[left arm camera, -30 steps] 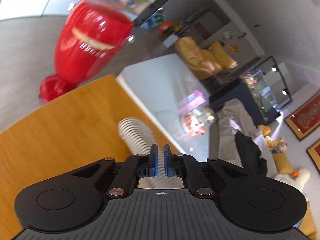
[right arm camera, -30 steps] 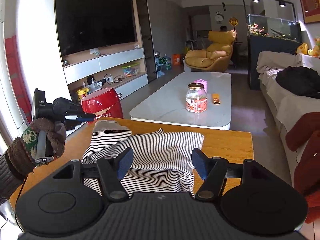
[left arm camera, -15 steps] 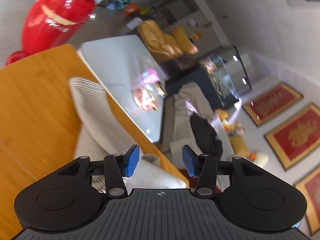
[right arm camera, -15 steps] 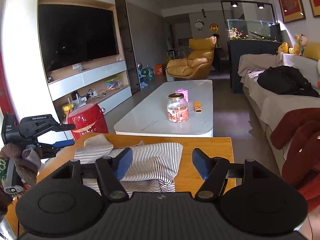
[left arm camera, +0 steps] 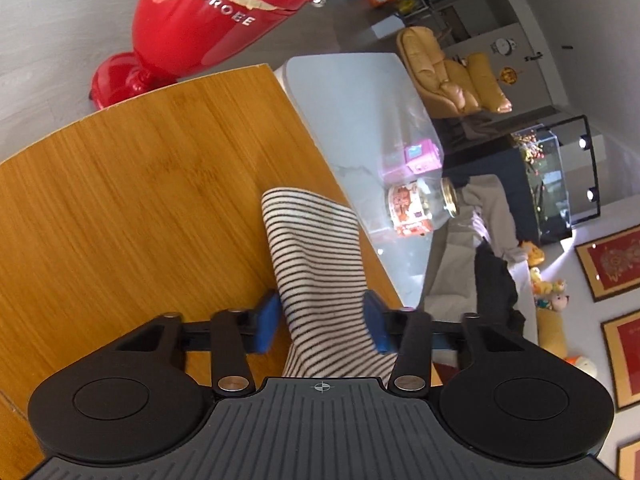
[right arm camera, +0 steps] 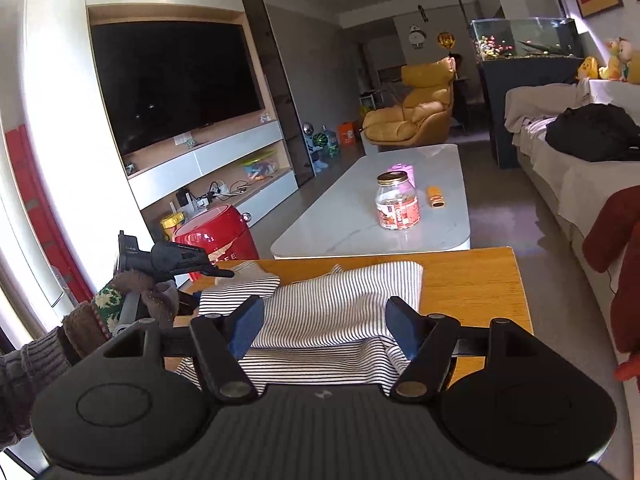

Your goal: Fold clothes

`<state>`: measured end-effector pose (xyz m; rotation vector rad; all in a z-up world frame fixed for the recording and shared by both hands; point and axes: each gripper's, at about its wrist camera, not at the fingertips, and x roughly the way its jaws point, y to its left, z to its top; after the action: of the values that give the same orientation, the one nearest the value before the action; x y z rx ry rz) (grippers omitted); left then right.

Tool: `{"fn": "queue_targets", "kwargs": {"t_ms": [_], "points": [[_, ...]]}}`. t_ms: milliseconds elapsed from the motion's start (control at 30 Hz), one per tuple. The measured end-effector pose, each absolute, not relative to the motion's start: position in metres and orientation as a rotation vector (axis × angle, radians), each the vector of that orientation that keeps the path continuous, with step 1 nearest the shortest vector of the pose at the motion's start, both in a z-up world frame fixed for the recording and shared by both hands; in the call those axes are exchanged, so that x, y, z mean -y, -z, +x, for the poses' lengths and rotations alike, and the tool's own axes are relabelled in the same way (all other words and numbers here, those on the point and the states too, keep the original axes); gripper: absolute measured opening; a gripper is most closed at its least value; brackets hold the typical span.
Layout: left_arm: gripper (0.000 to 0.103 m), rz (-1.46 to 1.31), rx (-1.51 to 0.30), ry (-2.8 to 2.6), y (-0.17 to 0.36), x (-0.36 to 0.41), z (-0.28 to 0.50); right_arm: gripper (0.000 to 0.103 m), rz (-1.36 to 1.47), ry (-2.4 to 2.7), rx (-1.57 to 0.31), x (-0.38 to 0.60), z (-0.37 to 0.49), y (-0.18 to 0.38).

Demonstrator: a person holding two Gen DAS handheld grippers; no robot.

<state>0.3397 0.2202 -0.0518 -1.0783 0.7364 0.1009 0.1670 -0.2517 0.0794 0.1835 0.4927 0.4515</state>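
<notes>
My left claw (left arm camera: 323,326) and right claw (right arm camera: 323,326) gape wide over the soft stripy shirt (right arm camera: 340,304), which reaches the desk's (right arm camera: 472,280) far edge.

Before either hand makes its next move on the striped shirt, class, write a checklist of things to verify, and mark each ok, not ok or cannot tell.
1. Left gripper jaws open: ok, spread either side of a sleeve.
2. Right gripper jaws open: ok, holding nothing.
3. Striped shirt fully on the wooden table: cannot tell, near edge hidden by the gripper.
4. Shirt folded flat: not ok, layers uneven.
5. Sleeve lying flat: ok in the left view.
6. Jar clear of the work: ok, on the separate white table.
</notes>
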Motion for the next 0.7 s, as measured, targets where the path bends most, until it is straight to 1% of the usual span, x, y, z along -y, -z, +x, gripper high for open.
{"fn": "queue_targets", "kwargs": {"t_ms": [33, 133, 233, 300, 333, 367, 433, 500, 533, 567, 633, 700], "points": [[0.011, -1.053, -0.713, -0.092, 0.044, -0.217, 0.342, 0.068, 0.188, -0.434, -0.496, 0.256, 0.168, -0.078], [0.01, -0.983, -0.614, 0.011, 0.009, -0.197, 0.34, 0.068, 0.205, -0.383, -0.501, 0.268, 0.173, -0.075], [0.011, -0.878, -0.568, 0.185, -0.027, -0.154, 0.335, 0.068, 0.24, -0.347, -0.488, 0.275, 0.185, -0.076], [0.016, -0.842, -0.599, 0.35, -0.035, -0.12, 0.33, 0.068, 0.252, -0.336, -0.474, 0.277, 0.194, -0.079], [0.026, -0.825, -0.634, 0.442, -0.033, -0.103, 0.328, 0.068, 0.246, -0.334, -0.469, 0.275, 0.2, -0.081], [0.045, -0.805, -0.67, 0.532, -0.032, -0.086, 0.325, 0.068, 0.238, -0.333, -0.465, 0.273, 0.205, -0.083], [0.061, -0.735, -0.719, 0.637, -0.026, -0.06, 0.311, 0.068, 0.215, -0.332, -0.464, 0.266, 0.214, -0.087], [0.066, -0.634, -0.712, 0.662, -0.025, -0.047, 0.293, 0.068, 0.186, -0.348, -0.477, 0.258, 0.224, -0.088], [0.075, -0.574, -0.693, 0.651, -0.026, -0.044, 0.283, 0.068, 0.173, -0.355, -0.486, 0.254, 0.23, -0.087], [0.082, -0.506, -0.661, 0.611, -0.028, -0.045, 0.272, 0.068, 0.162, -0.361, -0.499, 0.251, 0.236, -0.085], [0.087, -0.37, -0.622, 0.533, -0.029, -0.046, 0.255, 0.068, 0.153, -0.37, -0.539, 0.243, 0.251, -0.075], [0.089, -0.23, -0.62, 0.471, -0.026, -0.048, 0.238, 0.068, 0.172, -0.373, -0.605, 0.237, 0.272, -0.059]]}}
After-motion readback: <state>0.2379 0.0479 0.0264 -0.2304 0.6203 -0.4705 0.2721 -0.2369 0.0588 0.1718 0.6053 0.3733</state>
